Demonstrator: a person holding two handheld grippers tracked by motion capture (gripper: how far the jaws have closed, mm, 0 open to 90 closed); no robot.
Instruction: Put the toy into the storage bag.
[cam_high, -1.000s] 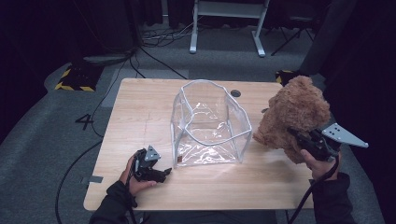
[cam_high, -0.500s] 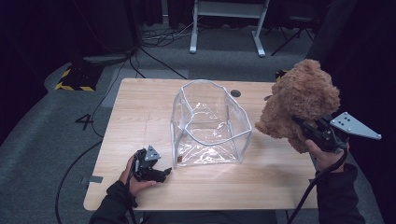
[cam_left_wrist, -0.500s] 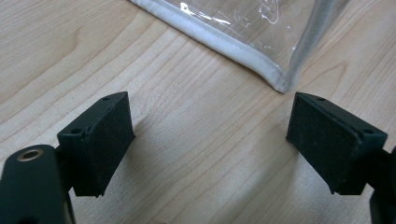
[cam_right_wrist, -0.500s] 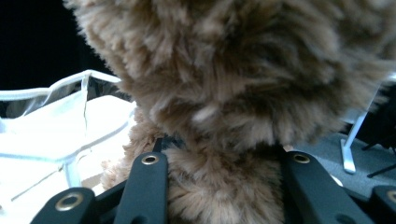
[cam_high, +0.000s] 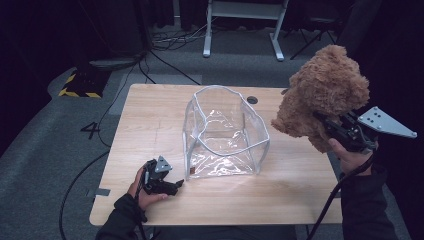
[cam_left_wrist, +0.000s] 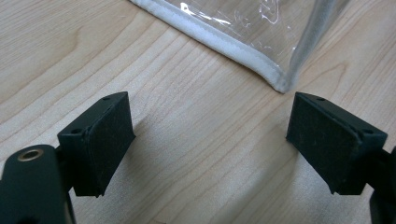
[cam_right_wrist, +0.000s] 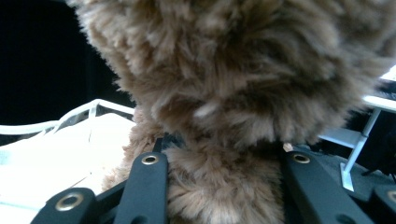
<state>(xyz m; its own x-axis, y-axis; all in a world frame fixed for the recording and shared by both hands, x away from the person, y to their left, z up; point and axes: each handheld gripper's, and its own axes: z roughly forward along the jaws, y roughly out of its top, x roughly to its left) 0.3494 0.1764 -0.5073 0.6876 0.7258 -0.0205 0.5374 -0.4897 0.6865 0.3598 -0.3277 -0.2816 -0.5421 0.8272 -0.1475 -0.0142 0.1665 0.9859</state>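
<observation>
The right gripper (cam_high: 327, 125) clamped the bear (cam_high: 325, 92) beyond the table's (cam_high: 150, 115) right edge; the left gripper (cam_high: 172, 186) gaped empty beside the bag (cam_high: 225, 132).

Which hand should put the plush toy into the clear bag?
Right. The right gripper is already shut on the plush toy, held above the table beside the clear bag. The left gripper rests open and empty on the table.

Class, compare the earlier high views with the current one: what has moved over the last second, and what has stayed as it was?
The right gripper, shut on the brown plush toy, has lifted it higher beside the table's right edge. No grip was taken or released. The left gripper rests open on the table near the clear plastic bag, and both stayed put.
</observation>
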